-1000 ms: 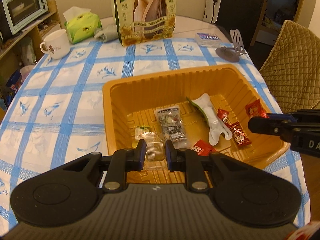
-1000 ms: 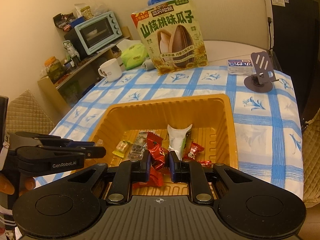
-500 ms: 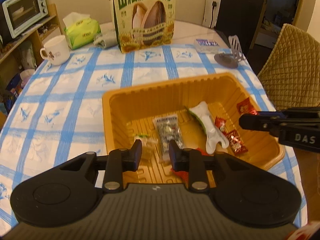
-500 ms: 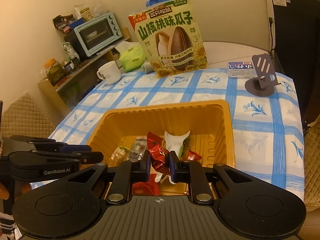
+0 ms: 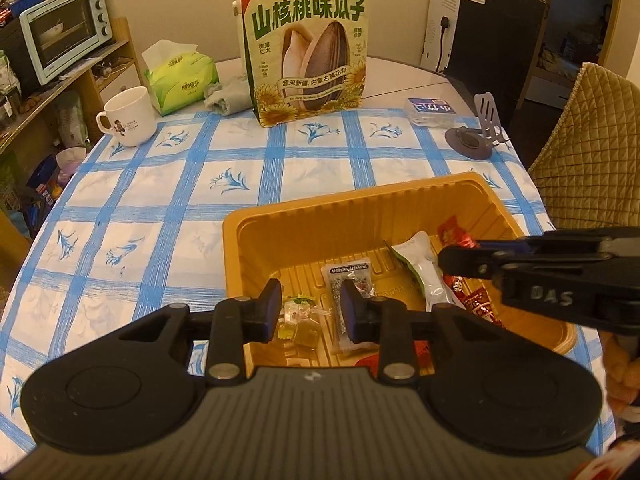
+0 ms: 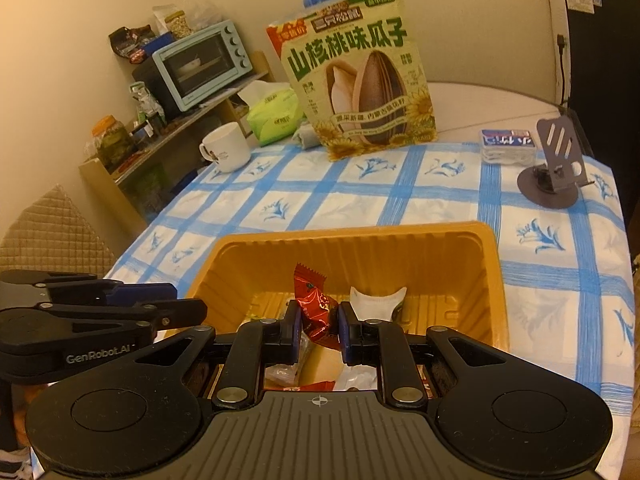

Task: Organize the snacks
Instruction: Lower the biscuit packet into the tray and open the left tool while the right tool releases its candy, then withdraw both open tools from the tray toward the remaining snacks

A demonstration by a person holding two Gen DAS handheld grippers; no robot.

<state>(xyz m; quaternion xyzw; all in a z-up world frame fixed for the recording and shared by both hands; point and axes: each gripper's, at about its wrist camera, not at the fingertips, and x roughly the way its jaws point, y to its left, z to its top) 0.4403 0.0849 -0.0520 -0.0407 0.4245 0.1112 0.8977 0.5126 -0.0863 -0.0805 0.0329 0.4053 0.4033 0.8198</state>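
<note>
Now the right gripper (image 6: 319,330) pinches a red candy wrapper (image 6: 316,308) above the orange tray (image 6: 494,280). Its left gripper (image 5: 307,312), jaws just parted narrowly, hovers empty over a small clear packet (image 5: 298,320) lying near the tray's left wall

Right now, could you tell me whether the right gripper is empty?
No, the right gripper is shut on a red wrapper, pinched between its pads above the orange tray.
</note>
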